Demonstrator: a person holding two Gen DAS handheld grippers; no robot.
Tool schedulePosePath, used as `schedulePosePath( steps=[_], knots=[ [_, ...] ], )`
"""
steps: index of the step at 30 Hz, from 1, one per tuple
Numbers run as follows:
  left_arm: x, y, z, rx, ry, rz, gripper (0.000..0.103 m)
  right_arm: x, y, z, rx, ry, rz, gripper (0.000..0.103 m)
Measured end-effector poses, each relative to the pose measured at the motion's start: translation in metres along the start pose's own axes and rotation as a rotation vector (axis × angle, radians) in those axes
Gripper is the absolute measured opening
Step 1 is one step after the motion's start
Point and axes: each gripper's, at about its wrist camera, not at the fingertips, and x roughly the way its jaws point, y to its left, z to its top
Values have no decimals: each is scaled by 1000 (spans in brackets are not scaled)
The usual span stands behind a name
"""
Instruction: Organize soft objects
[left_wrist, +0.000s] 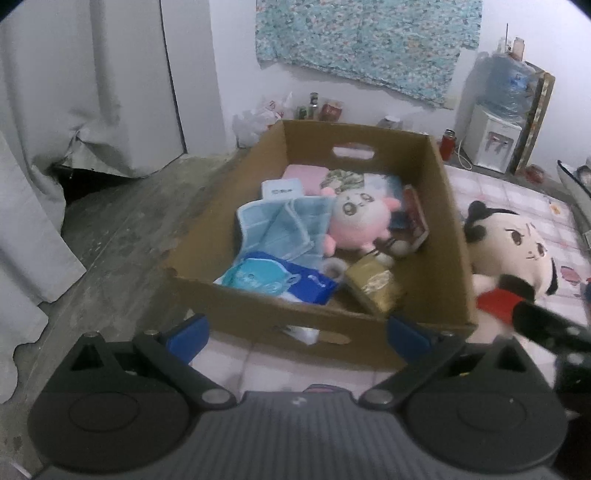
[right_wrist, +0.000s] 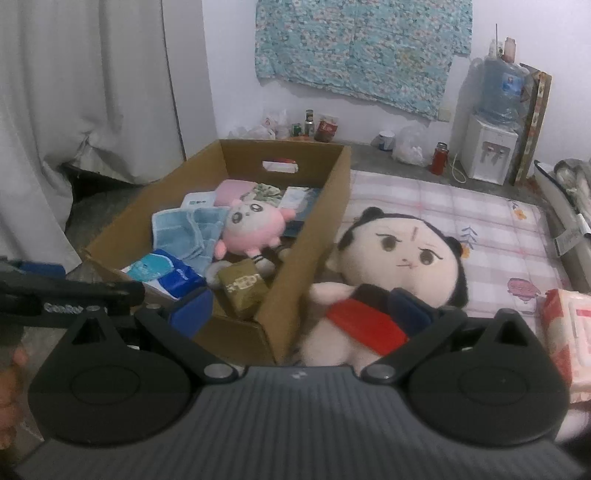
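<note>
A cardboard box (left_wrist: 236, 177) (right_wrist: 321, 206) stands on the floor mat. It holds a pink plush (left_wrist: 356, 221) (right_wrist: 251, 229), a light blue towel (left_wrist: 280, 229) (right_wrist: 184, 232), a blue mask packet (left_wrist: 280, 282) (right_wrist: 166, 271), a gold packet (left_wrist: 373, 286) (right_wrist: 242, 288) and other soft items. A big doll with black hair and a red sash (left_wrist: 517, 247) (right_wrist: 399, 258) lies on the mat right of the box. My left gripper (left_wrist: 299, 332) is open and empty in front of the box. My right gripper (right_wrist: 299, 314) is open, its fingers (right_wrist: 410, 308) at the doll's body.
A pink-checked mat (right_wrist: 480, 214) covers the floor. A white and red tissue pack (right_wrist: 565, 332) lies at the right edge. A water dispenser (right_wrist: 487, 147), a red bottle (right_wrist: 439, 158), bags and cans stand along the back wall. White curtains (left_wrist: 55, 110) hang on the left.
</note>
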Motion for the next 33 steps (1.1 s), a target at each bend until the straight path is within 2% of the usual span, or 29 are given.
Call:
schedulePosePath(
  steps=[3,9,15,22,33],
  knots=[
    [1,9,-6,14,-7,-4,103,-2,10,2,13,10,0,102],
    [7,21,-12,5,20,-37,103,8,24,1,34,98,-17,102],
    [8,21,-15,48,35,-17,103,25,32,-9,59,181,0,102],
    [10,23,-14,41,64,-16,103,38,30,-11,100,220,-5,102],
    [7,24,-10,48,56,2,102,38,30,-11,110,222,-6,102]
  ],
)
